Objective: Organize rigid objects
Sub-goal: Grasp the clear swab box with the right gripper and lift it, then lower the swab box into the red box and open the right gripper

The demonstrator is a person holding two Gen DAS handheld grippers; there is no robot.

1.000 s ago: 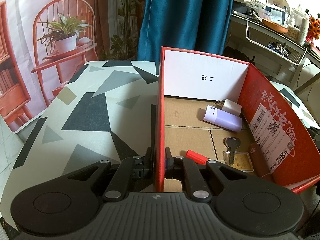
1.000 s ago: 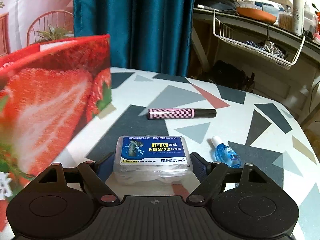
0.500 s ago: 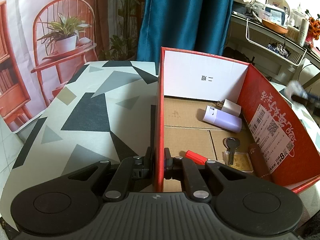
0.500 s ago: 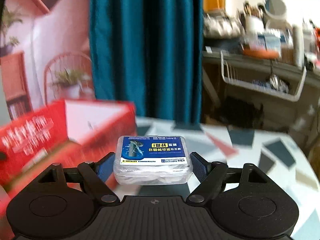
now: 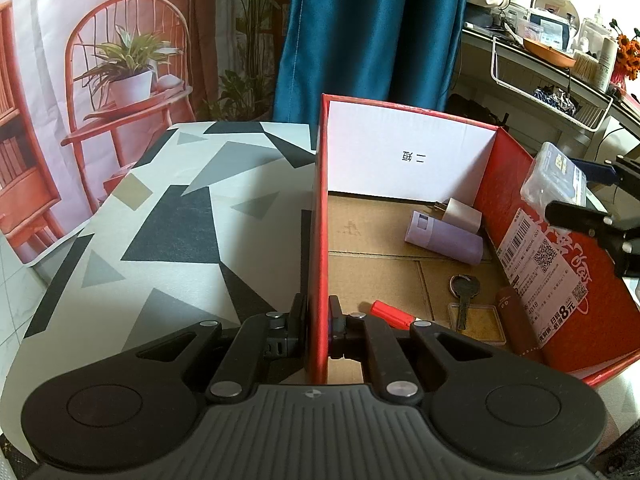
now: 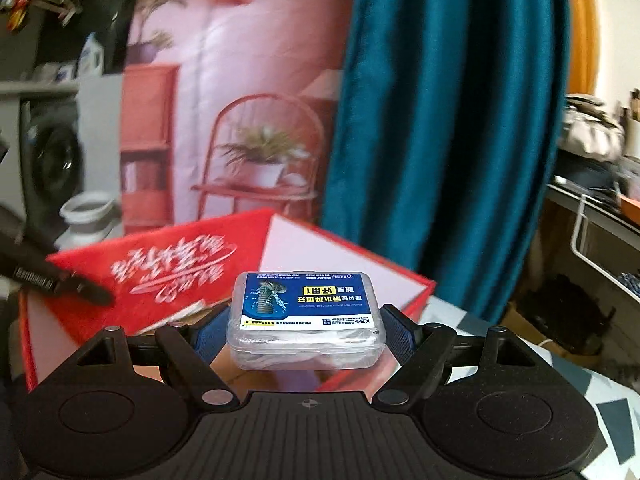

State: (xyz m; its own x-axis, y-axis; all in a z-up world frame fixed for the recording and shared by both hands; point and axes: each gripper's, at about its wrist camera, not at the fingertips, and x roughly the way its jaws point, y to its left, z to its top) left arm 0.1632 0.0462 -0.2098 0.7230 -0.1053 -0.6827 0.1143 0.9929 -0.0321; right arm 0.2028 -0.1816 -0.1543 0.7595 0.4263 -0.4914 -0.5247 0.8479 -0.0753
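Clear plastic case [image 6: 306, 320] between right tool [image 6: 306, 330] pads

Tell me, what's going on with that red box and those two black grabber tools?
Someone is tidying small items into the red cardboard box. The left gripper is clamped on the box's side wall. The right gripper holds a clear plastic case with a blue label above the box. A key, a lavender tube and a red marker already lie inside.

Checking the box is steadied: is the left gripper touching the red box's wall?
Touching. The left wrist view shows the left gripper shut on the red box, its wall clamped between both fingers.
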